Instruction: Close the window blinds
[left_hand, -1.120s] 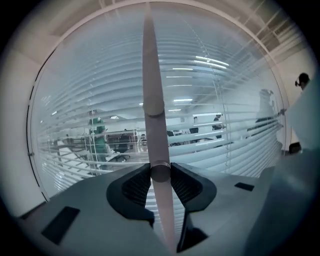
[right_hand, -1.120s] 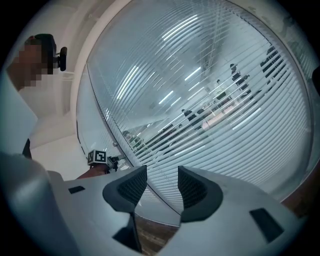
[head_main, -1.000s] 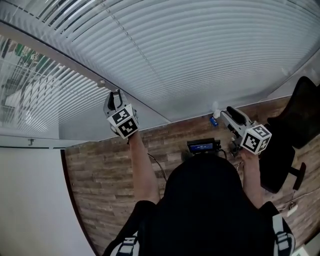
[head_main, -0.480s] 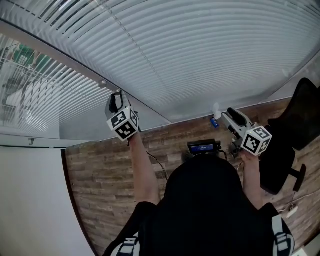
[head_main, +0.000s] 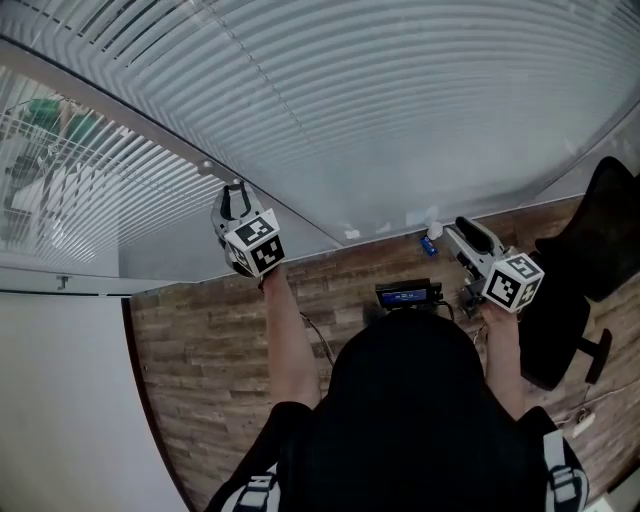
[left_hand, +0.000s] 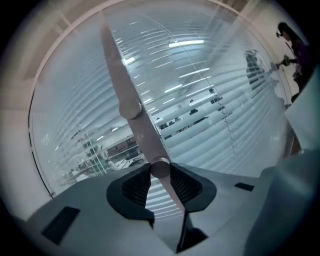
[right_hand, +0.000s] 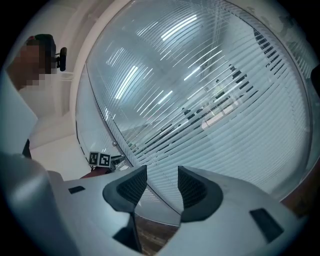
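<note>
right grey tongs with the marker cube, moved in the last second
No: the right grey tongs stay just right of the small blue object.

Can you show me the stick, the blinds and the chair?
stick (left_hand: 131, 109), left gripper view, on its middle joint.
blinds (head_main: 400, 100), head view, on the slats.
chair (head_main: 605, 230), head view, on its black back.

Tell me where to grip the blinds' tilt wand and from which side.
Grip the tilt wand low on its shaft, at the round collar, coming from the room side with one jaw each side: it is a thin slanted rod standing clear of the slats. The left gripper has it there between its closing jaws.
</note>
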